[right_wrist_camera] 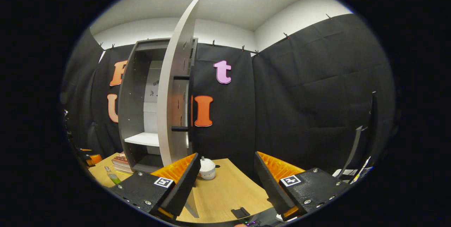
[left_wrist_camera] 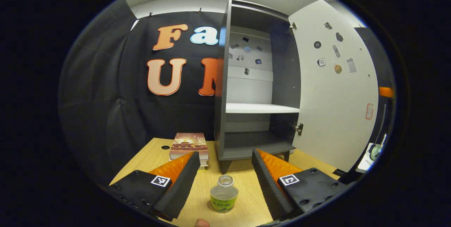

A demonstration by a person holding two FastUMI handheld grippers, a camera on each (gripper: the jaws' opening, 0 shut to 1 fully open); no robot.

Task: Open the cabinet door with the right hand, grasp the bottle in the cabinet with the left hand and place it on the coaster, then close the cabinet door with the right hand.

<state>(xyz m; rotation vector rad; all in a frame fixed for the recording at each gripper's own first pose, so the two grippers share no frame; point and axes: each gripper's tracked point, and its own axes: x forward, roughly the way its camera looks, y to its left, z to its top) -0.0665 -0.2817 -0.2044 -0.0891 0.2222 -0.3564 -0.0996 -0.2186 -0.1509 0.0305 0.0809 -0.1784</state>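
Left gripper view: book [left_wrist_camera: 189, 145] at 11 o'clock; bottle [left_wrist_camera: 223, 194] stood upright on the table [left_wrist_camera: 243, 170] between the spread fingers of the left gripper [left_wrist_camera: 222, 163], untouched; cabinet [left_wrist_camera: 246, 79] at 12, door [left_wrist_camera: 334, 86] open at 2. Right gripper view: the right gripper [right_wrist_camera: 225, 167] was spread, empty, beside the door's edge [right_wrist_camera: 172, 107].

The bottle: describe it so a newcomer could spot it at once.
Start at the grey cabinet with its door swung open. On the wooden table before it, between the left claw fingers, stands a small clear bottle, uncapped, with a green label, unlike the flat books behind.
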